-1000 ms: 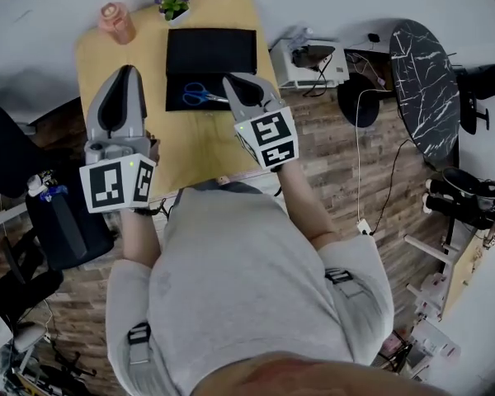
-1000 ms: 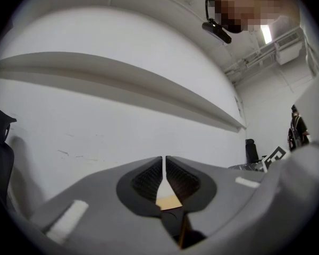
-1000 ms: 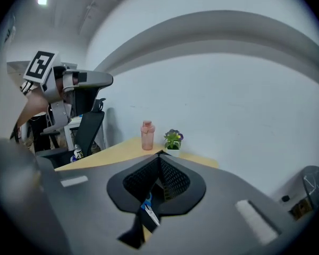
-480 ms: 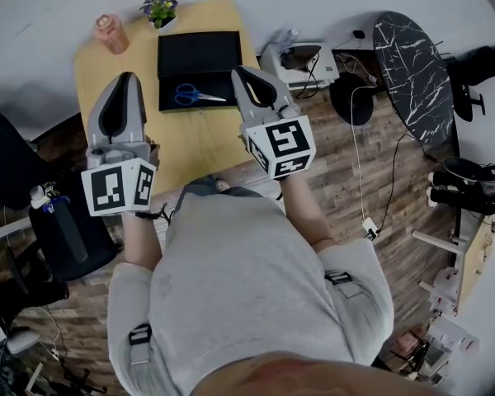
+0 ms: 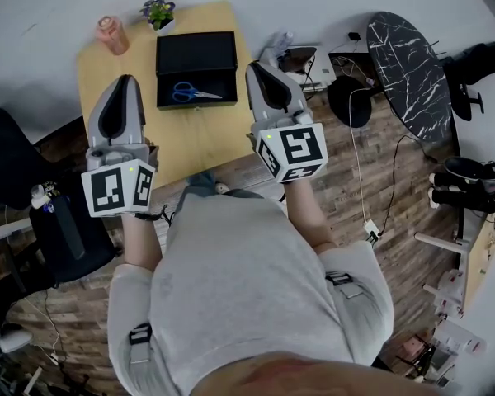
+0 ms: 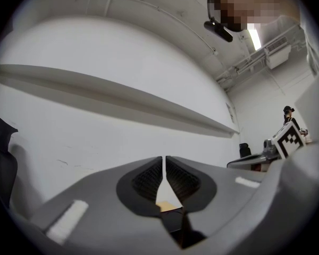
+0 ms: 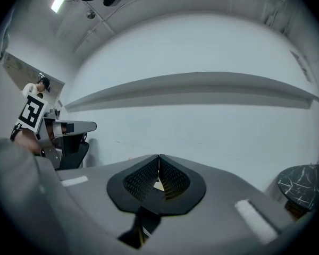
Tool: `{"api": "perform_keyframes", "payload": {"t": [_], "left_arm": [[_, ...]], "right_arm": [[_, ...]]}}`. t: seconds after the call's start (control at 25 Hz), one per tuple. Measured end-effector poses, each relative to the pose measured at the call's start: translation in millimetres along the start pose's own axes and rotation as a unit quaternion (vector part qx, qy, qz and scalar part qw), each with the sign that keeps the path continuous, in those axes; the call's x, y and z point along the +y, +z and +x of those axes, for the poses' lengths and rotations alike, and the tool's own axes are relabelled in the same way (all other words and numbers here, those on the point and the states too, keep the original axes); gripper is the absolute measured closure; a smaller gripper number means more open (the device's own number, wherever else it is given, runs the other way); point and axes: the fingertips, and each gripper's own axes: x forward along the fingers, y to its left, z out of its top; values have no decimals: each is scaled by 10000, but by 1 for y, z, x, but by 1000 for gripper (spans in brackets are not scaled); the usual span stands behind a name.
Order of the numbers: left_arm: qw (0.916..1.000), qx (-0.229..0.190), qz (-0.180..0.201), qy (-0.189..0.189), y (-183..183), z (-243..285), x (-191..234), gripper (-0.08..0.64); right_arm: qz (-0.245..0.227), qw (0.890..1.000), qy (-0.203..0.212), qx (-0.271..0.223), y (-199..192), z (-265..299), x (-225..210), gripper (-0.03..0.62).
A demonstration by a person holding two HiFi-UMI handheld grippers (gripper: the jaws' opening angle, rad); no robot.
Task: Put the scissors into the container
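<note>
In the head view, the person stands at the six o'clock edge of a light wooden table (image 5: 120, 60) with one tool raised in each hand. The left tongs (image 5: 125, 81) hang over the table's nine o'clock part, and the right tongs (image 5: 261, 67) over its three o'clock edge; both are well apart from everything on it. The blue-handled scissors (image 5: 190, 95) lie flat on the six o'clock half of the black container (image 5: 196, 54), handles toward nine o'clock and blades toward three o'clock. A pink cup (image 5: 114, 33) stands at the container's ten o'clock, and a small potted plant (image 5: 157, 11) just beside it at eleven o'clock. A round marble table (image 5: 408, 73) stands on the wooden floor (image 5: 346, 163) at three o'clock, and a black chair (image 5: 8, 151) at nine o'clock. In the left gripper view, the left tongs (image 6: 164, 166) are drawn together with only a thin slit between the ribbed pads (image 6: 148, 178) and nothing held; a white wall (image 6: 95, 121) fills the background. In the right gripper view, the right tongs (image 7: 159, 166) are closed pad to pad and empty, with the marble table (image 7: 303, 182) at four o'clock.
</note>
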Motion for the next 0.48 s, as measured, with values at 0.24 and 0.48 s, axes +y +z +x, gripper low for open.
{"api": "perform_keyframes", "payload": {"t": [0.24, 0.48], "left_arm": [[10000, -38, 29, 5, 5, -10, -10, 484], [10000, -57, 44, 0, 9, -16, -20, 483]], "right_arm": [[-99, 9998, -103, -170, 12, -20, -3, 588], [-167, 9991, -247, -301, 20, -34, -9, 588]]}}
